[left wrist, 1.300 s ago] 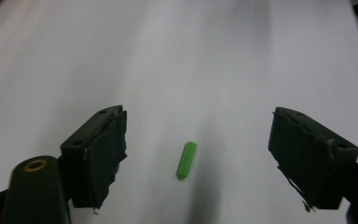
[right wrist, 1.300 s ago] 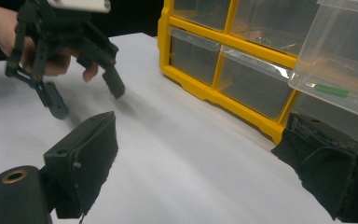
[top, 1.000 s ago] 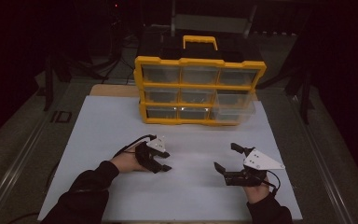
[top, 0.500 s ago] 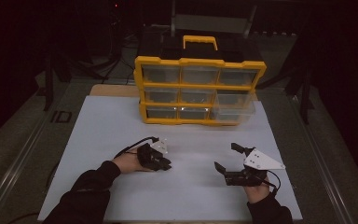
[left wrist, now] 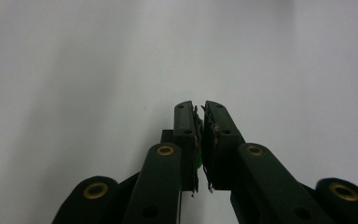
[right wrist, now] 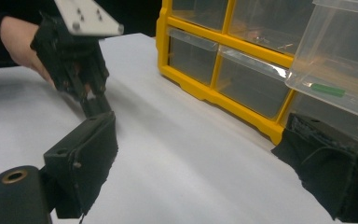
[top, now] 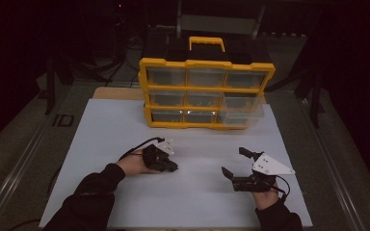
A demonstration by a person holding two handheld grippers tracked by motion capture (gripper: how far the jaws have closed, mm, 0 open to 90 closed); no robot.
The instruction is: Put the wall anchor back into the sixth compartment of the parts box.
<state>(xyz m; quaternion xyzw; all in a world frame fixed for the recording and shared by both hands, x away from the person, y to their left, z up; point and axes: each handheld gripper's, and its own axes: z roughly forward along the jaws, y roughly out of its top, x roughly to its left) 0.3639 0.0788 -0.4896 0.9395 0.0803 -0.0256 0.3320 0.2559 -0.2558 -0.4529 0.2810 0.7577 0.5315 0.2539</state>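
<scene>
The left gripper point(top: 166, 163) has just been closing on a small green piece point(left wrist: 198, 140), light and stiff, pinched mid-tabletop; the right gripper point(top: 235, 163) gapes.

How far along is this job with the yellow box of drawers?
Done: one drawer is pulled out, with green pieces already inside. In hand: the left gripper has just been closing, and a green bit sits between its jaws. Left: probably carrying it to the drawer. The right gripper is open.

green scrap point(left wrist: 198, 140) between pads — unidentifiable, drawer contents point(top: 200, 98) too dim
</scene>
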